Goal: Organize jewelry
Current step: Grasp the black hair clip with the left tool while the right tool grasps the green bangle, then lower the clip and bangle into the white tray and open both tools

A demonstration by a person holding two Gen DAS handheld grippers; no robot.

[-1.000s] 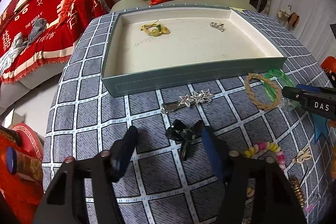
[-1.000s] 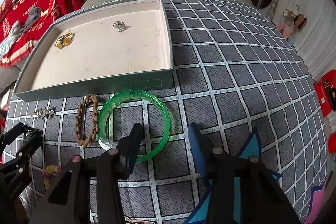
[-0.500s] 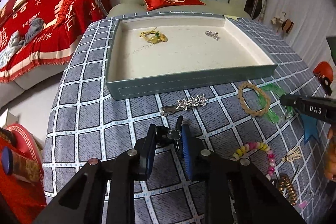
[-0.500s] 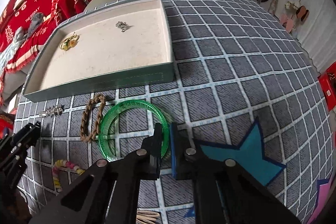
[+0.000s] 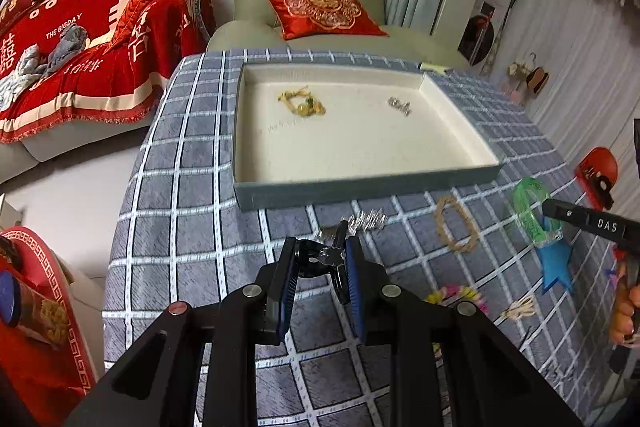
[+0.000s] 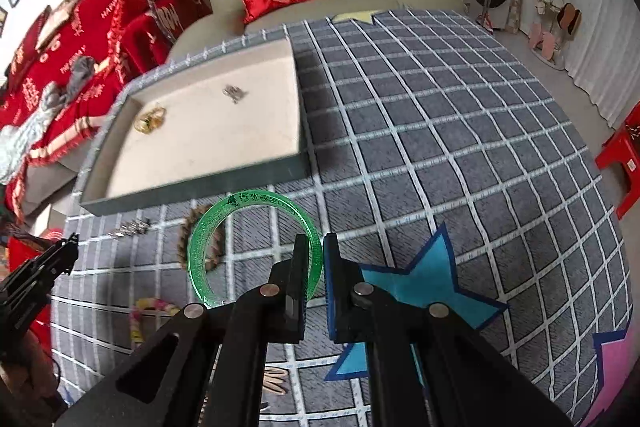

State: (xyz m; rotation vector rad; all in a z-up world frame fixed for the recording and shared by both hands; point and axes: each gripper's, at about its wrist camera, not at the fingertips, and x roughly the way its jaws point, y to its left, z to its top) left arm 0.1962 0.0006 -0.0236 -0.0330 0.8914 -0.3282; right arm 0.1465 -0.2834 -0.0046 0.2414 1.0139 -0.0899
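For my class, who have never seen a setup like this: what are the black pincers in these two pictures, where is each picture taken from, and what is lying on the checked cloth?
No robot here: a person holds a two-finger gripper in each hand, each carrying a forward-looking camera. The left camera shows the left gripper shut on a black hair clip; the right camera shows the right gripper shut on a green bangle. On the checked cloth sits a shallow tray holding a gold piece and a silver piece. In front of it lie a silver star clip, a braided bracelet and a bead bracelet.
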